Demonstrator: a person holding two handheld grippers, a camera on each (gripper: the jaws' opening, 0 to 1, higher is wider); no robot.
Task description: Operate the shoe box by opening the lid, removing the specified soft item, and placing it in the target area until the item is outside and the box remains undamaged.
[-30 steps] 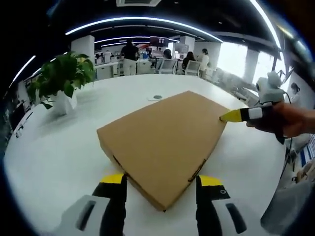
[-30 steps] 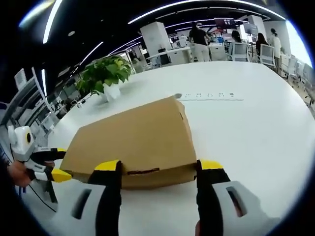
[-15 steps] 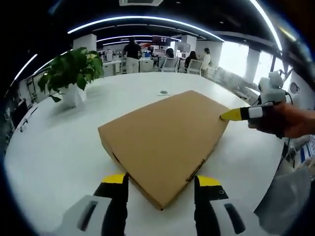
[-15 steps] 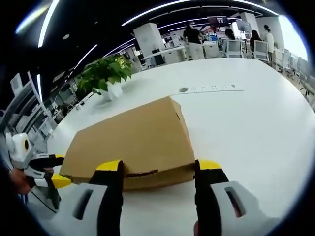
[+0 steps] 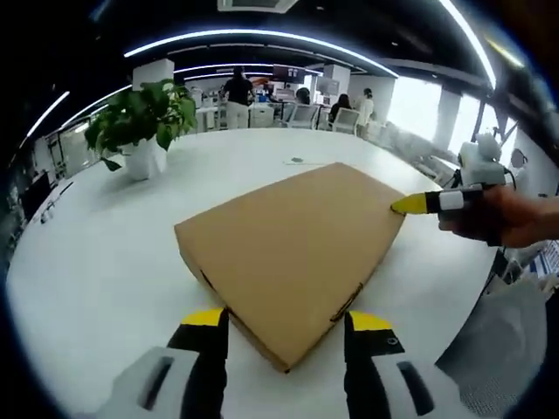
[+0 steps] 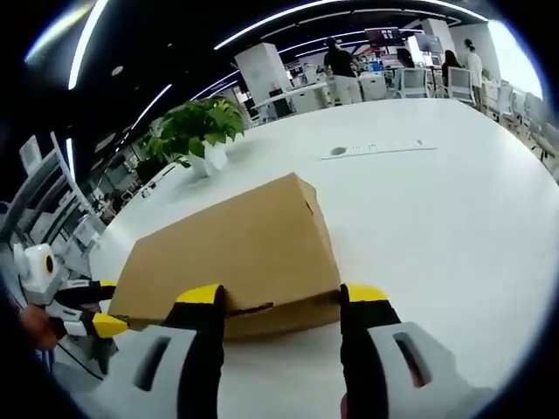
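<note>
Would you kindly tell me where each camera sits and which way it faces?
Left gripper view: rides the left gripper, facing a corner of the closed box; a hand holds the right gripper.
Right gripper view: rides the right gripper, facing the box's side; the left gripper appears.
Shared: box, potted plant, white table.

A wide white table [image 5: 96, 262] carries a leafy green plant in a white pot [image 5: 144, 131] near its far edge. A small round grey disc [image 6: 338, 151] lies flat in the tabletop. Behind, office chairs [image 5: 299, 115] stand by desks, and several people [image 5: 236, 92] stand among them under curved ceiling light strips [image 5: 253, 37].
</note>
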